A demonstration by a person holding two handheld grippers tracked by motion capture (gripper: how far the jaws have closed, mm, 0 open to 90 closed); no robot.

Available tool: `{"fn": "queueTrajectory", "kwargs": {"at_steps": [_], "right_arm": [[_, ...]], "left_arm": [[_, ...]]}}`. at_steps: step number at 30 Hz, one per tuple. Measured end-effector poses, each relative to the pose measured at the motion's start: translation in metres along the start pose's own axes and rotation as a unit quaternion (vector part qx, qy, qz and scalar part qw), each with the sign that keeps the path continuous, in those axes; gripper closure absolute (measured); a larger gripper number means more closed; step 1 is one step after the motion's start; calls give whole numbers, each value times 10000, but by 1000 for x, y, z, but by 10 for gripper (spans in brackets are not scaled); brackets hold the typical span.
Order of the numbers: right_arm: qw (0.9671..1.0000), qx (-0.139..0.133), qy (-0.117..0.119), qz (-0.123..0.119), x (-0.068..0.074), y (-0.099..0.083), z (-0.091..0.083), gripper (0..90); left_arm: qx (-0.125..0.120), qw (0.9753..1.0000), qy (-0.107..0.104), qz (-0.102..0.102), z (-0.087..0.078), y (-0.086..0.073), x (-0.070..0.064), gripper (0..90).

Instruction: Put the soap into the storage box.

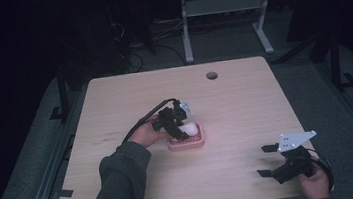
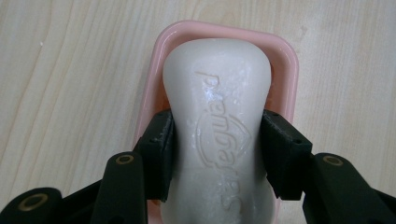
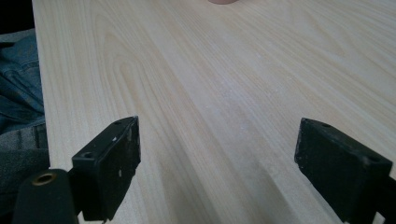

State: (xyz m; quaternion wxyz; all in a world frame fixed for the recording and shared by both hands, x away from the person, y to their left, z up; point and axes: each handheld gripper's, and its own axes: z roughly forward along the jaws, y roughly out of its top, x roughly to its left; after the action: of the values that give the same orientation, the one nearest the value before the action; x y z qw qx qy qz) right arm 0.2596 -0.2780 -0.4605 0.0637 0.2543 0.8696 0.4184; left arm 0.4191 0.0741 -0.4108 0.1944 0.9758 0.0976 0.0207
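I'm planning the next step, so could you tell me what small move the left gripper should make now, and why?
Probably lower it a little, then open: the left gripper is shut on the soap bar, which sits over the pink soap dish, seemingly not fully seated.

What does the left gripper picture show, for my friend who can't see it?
Black tongs squeeze a white bar of soap from both sides. The soap sits over a pink soap dish on a light wooden table.
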Motion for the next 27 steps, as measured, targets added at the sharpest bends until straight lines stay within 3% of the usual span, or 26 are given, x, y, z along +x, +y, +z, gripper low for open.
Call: {"fn": "queueTrajectory", "kwargs": {"at_steps": [16,27], "right_arm": [[10000,-13,-7,14,0,0,-1,141],[10000,-28,-11,4,0,0,-2,141]], "left_arm": [[171,9997,-137,-76,13,0,5,493],[182,9997,-100,-94,15,1,5,492]]}}
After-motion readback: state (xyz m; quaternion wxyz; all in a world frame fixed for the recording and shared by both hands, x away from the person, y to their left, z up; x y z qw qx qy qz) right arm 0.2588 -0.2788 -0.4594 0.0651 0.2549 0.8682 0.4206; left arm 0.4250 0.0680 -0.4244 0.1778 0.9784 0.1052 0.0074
